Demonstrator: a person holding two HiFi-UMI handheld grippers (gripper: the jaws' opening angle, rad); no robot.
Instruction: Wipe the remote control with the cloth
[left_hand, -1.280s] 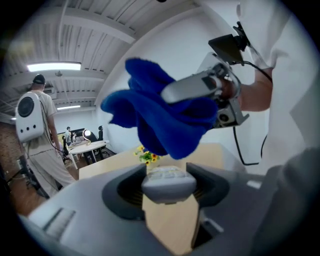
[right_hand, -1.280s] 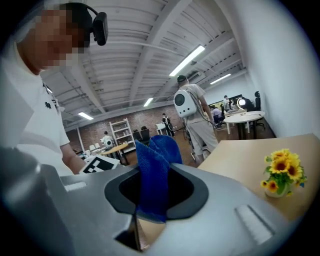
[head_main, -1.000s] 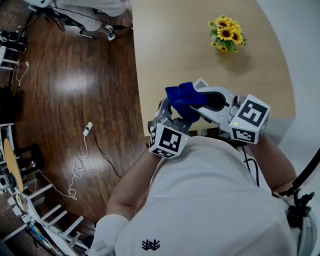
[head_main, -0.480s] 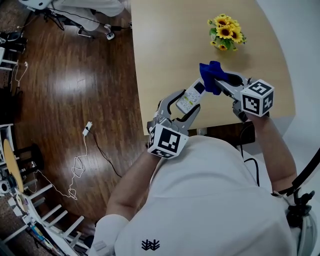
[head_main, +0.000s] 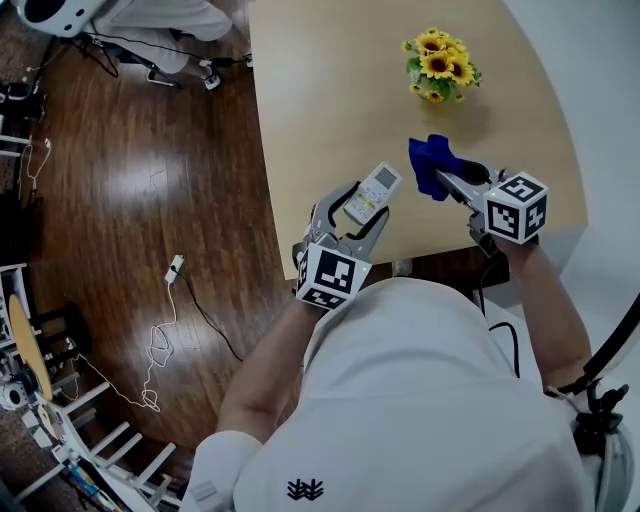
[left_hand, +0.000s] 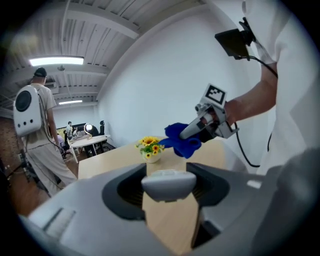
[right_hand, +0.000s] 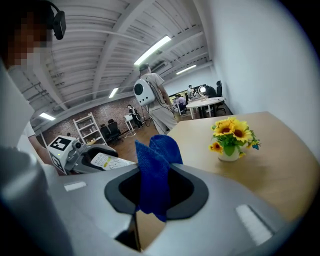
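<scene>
A white remote control (head_main: 372, 192) with a small screen is held above the near part of the wooden table (head_main: 330, 90), clamped between the jaws of my left gripper (head_main: 368, 205). In the left gripper view the remote's end (left_hand: 168, 183) fills the gap between the jaws. My right gripper (head_main: 440, 177) is shut on a blue cloth (head_main: 430, 165), which sticks up out of the jaws in the right gripper view (right_hand: 155, 172). The cloth hangs to the right of the remote, apart from it.
A small white pot of sunflowers (head_main: 437, 67) stands on the table beyond both grippers. The table's near edge (head_main: 283, 265) lies just under my hands. A white cable (head_main: 165, 320) trails on the dark wood floor at left. A person with a backpack (left_hand: 37, 130) stands far off.
The right gripper carried the blue cloth off the remote, moving right and down. The remote, earlier covered by the cloth, now shows fully. The left gripper sank slightly.
</scene>
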